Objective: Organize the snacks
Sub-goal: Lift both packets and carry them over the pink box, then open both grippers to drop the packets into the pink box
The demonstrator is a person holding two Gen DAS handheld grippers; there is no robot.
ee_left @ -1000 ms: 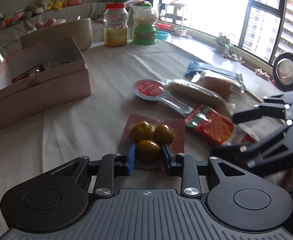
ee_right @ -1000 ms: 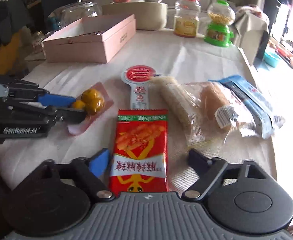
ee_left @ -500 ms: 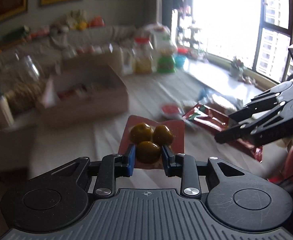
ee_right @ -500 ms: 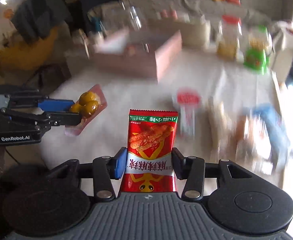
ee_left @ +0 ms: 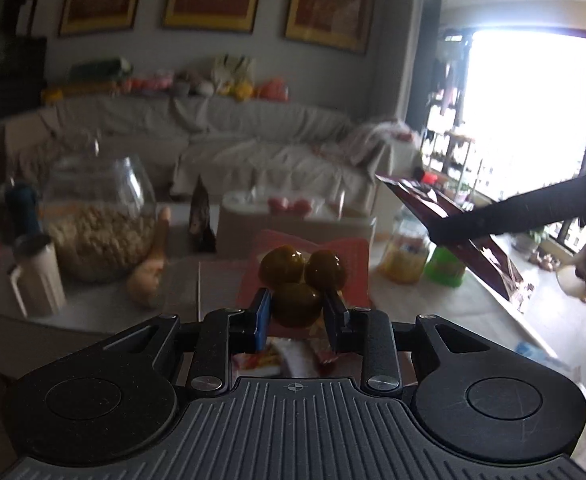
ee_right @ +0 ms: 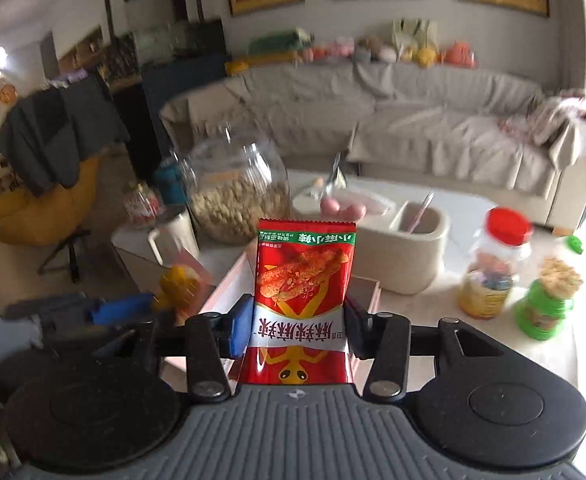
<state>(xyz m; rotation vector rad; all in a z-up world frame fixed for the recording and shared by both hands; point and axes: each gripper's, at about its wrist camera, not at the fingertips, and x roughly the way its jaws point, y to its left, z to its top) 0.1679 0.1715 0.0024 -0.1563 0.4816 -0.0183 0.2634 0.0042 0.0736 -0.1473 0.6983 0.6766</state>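
left claw (ee_left: 297, 314) clamps 1 three-ball pack (ee_left: 303, 276) | right claw (ee_right: 299, 326) clamps 1 red packet (ee_right: 303, 280)

1. The red snack packet (ee_right: 304, 304) clamped in the right hand-held gripper (ee_right: 299, 330) carried the only print large enough to make out, and it appeared upside down in the right wrist view.
2. On the green band along the packet's upper edge stood white Chinese characters, "小辣" among them.
3. On the white band lower down the packet stood large red Chinese characters, too warped to read with certainty.
4. The smaller print on that packet was too fine to read.
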